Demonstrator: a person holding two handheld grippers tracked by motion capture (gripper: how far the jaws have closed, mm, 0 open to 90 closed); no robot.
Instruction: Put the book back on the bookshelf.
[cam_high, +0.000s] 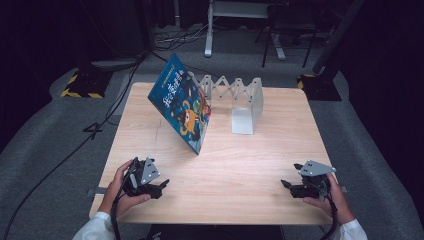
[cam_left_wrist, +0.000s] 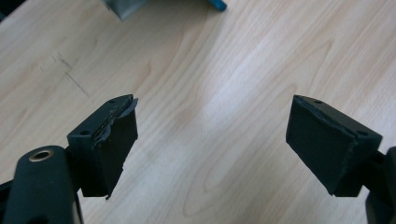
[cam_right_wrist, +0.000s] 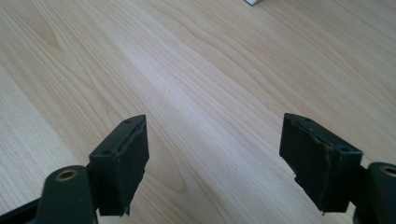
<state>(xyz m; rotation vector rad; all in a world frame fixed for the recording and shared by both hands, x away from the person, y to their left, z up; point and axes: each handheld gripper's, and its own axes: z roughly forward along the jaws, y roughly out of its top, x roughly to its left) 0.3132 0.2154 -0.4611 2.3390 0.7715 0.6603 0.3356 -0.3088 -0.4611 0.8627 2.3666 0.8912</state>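
Seeing in high view a blue picture book (cam_high: 183, 107) standing tilted near bench (cam_high: 240, 170) centre-left, leaning back twd a white accordion-style book rack (cam_high: 240, 102) just behind and to its right; whether touching, can't tell. Resting low at near left corner, left tool (cam_high: 162, 186) w/ grey three-cornered plate on top, gripped by left hand (cam_high: 120, 187); well apart from book. Sitting at near right edge, right tool (cam_high: 286, 185) in right hand (cam_high: 332, 197), also far from book and rack. Showing up close in left gripper view: left tool (cam_left_wrist: 212, 135) w/ jaws standing wide, nothing btwn them, bare wood grain beneath, faint pencil-like marks at left, plus a blue corner of the book (cam_left_wrist: 217, 4) and a grey-white bit at top edge. Showing in right gripper view: right tool (cam_right_wrist: 215, 154) likewise gaping wide, holding nothing, pale wood below, and a small white corner of the rack (cam_right_wrist: 256, 2) at top edge. Missing from both gripper views: book cover and rack's zigzag, visible from high view.
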